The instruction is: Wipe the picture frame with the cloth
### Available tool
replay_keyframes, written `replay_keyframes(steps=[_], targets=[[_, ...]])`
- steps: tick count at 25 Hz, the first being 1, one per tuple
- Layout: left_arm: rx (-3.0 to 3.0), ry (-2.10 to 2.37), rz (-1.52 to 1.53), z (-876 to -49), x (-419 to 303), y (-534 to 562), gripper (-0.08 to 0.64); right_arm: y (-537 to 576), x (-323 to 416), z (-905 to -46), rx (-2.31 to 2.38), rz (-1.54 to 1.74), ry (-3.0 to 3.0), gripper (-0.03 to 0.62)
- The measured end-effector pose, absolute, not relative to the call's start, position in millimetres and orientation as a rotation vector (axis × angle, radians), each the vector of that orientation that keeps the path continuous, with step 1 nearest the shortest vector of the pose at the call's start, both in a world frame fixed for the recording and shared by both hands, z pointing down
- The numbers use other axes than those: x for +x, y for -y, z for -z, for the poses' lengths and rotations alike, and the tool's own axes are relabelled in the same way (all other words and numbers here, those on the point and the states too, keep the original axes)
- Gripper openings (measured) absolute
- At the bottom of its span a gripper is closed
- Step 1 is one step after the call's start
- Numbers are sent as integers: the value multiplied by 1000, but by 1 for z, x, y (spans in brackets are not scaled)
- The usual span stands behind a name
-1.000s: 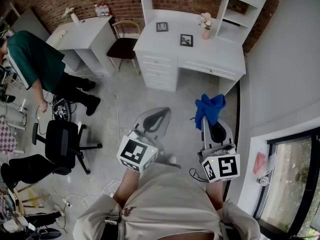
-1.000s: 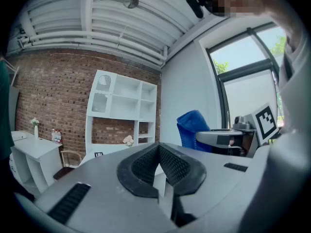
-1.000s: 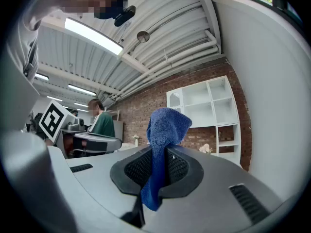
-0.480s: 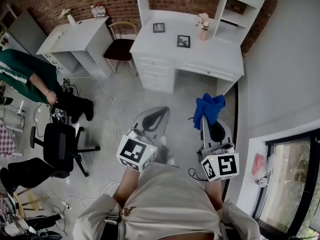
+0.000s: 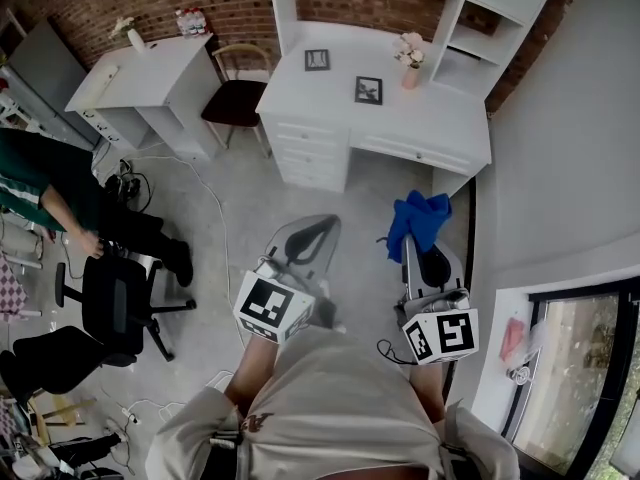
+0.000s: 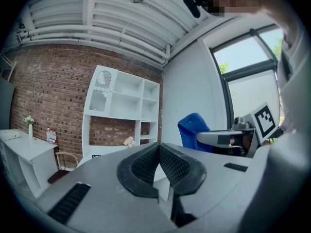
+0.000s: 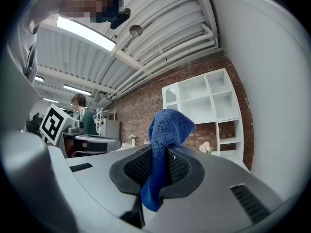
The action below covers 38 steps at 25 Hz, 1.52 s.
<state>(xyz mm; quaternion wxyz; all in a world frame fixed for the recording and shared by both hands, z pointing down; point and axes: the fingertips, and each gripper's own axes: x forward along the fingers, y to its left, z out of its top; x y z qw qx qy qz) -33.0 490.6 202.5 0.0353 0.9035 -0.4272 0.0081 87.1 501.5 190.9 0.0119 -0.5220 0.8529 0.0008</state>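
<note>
Two small dark picture frames stand on the white desk [image 5: 420,118] across the room, one at the back [image 5: 317,60] and one nearer the middle [image 5: 368,90]. My right gripper [image 5: 412,251] is held low in front of me, shut on a blue cloth [image 5: 419,219]. In the right gripper view the cloth [image 7: 166,125] sticks up from between the pads and hangs below them. My left gripper [image 5: 306,240] is level with the right one, shut with nothing in it; the left gripper view shows its pads [image 6: 176,165] meeting. Both grippers are far from the desk.
A pink flower vase [image 5: 408,52] stands on the desk under white shelves [image 5: 480,13]. A wooden chair [image 5: 240,93] and a second white desk [image 5: 145,73] are to the left. A person in green [image 5: 45,188], a black office chair [image 5: 112,303] and floor cables lie left. A window [image 5: 570,368] is at right.
The person in green has shifted along the left side of the room and now stands by the office chair. The view has shifted a little. Both grippers hold their places, cloth still gripped.
</note>
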Motion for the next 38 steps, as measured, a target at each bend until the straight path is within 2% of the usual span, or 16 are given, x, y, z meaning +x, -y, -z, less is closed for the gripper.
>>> replay_keyframes(steps=[23, 38], targets=[[2807, 1233, -18, -207, -86, -349, 0, -365, 35, -191, -1746, -35, -2653, 35], [2821, 1207, -13, -211, -78, -283, 0, -302, 33, -201, -1782, -30, -2658, 35]])
